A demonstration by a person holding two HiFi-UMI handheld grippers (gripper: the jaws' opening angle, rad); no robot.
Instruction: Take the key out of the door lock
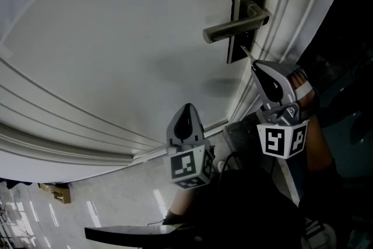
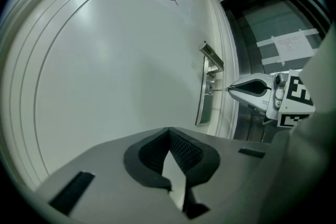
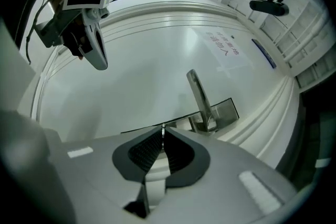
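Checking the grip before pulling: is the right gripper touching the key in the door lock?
Touching. The right gripper view shows the right gripper closed on the key, its thin edge pinched between the jaws.

Grey shells on left gripper [image 1: 187, 109], right gripper [image 1: 256, 67]; black ribbed pads [image 2: 185, 148]; white cubes [image 1: 190, 167], black square markers.

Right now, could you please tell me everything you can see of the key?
The key shows only as a thin, silvery metal sliver, edge-on and roughly level. The right gripper is shut on its outer end; its other end reaches the dark lock plate below the lever handle, apparently inserted. Its head is hidden.
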